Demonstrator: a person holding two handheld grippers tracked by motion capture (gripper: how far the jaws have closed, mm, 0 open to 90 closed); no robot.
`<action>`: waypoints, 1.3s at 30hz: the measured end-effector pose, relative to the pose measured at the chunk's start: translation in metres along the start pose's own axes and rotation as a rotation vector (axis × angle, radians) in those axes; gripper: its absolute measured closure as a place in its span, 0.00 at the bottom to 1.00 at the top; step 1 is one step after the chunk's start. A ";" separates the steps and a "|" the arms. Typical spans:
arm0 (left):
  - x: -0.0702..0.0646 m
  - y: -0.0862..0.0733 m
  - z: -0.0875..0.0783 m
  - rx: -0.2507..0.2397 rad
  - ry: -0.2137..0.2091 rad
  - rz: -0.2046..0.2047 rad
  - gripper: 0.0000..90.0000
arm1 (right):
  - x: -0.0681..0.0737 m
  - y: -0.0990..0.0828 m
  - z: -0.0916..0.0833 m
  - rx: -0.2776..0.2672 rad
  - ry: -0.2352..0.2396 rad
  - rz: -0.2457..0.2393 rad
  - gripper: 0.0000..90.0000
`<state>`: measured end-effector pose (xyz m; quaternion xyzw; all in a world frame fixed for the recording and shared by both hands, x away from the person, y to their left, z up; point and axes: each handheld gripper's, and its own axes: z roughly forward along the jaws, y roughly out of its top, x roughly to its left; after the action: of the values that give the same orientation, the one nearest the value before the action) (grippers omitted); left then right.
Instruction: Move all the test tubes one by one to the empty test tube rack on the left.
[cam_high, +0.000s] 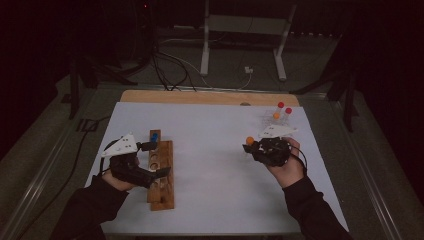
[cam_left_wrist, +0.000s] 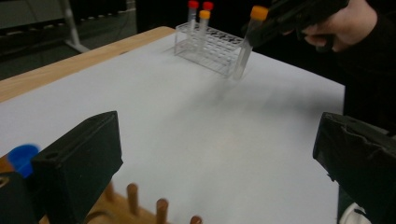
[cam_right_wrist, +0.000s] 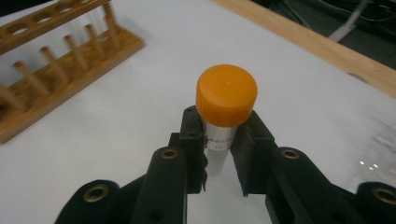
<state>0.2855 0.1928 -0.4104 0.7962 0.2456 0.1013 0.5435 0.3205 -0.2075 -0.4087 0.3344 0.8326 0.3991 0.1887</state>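
Right gripper (cam_right_wrist: 219, 140) clamps an orange-capped tube (cam_right_wrist: 226, 105); left gripper (cam_left_wrist: 219, 154), jaws spread wide and empty, sits at nine o'clock beside the wooden rack (cam_high: 162, 175).

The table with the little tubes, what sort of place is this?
Probably a lab-style recording setup: a paper-covered table holds a clear tube rack and a wooden rack, the right gripper holds an orange-capped tube, and cables run across the floor behind.
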 end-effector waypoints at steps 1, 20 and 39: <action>-0.001 0.001 0.002 0.002 -0.007 0.003 0.02 | 0.003 0.000 0.000 0.000 0.008 -0.007 0.83; -0.014 0.024 0.031 0.014 -0.079 0.053 0.02 | 0.063 0.003 0.016 0.017 0.159 -0.112 0.83; -0.035 0.041 0.070 0.014 -0.185 0.103 0.22 | 0.085 0.009 0.022 0.003 0.209 -0.159 0.83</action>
<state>0.2964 0.1065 -0.3962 0.8174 0.1537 0.0533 0.5526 0.2764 -0.1314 -0.4193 0.2243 0.8722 0.4145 0.1312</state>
